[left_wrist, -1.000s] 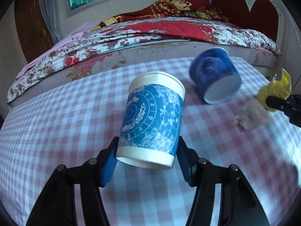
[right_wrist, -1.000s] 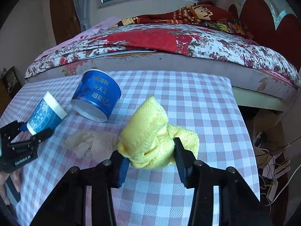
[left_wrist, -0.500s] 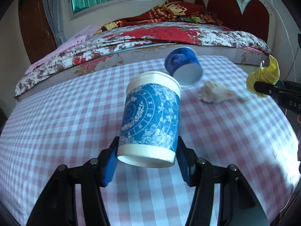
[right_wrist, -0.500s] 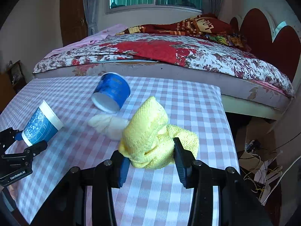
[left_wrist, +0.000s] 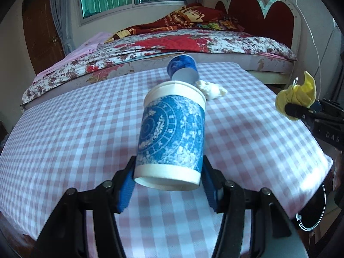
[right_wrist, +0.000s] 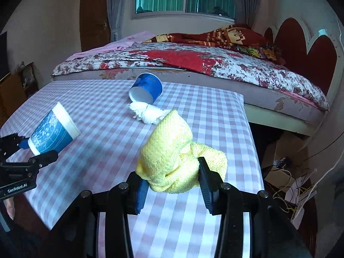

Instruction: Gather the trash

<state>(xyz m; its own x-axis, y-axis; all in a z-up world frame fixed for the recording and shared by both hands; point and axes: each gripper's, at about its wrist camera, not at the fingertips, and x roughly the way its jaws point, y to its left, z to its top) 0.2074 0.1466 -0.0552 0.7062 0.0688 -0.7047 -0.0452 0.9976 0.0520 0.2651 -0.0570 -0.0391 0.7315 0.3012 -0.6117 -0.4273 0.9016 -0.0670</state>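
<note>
My left gripper [left_wrist: 168, 185] is shut on a blue patterned paper cup [left_wrist: 172, 137], held above the checked tablecloth [left_wrist: 64, 133]; the cup also shows in the right wrist view [right_wrist: 51, 132]. My right gripper [right_wrist: 172, 185] is shut on a crumpled yellow cloth [right_wrist: 172, 159], held over the table's near right part; the cloth shows at the right of the left wrist view [left_wrist: 297, 96]. A dark blue cup [right_wrist: 147, 88] lies on its side far on the table, with a white crumpled tissue [right_wrist: 148, 112] in front of it.
A bed with a floral cover [right_wrist: 193, 64] stands behind the table, with a red heart-shaped headboard [right_wrist: 301, 49]. Cables and clutter [right_wrist: 288, 180] lie on the floor to the right of the table. A round wire rim [left_wrist: 311, 217] shows below the table's right edge.
Both grippers have pulled back and risen from the table, each keeping its object. The dark blue cup and the tissue now look farther away.
</note>
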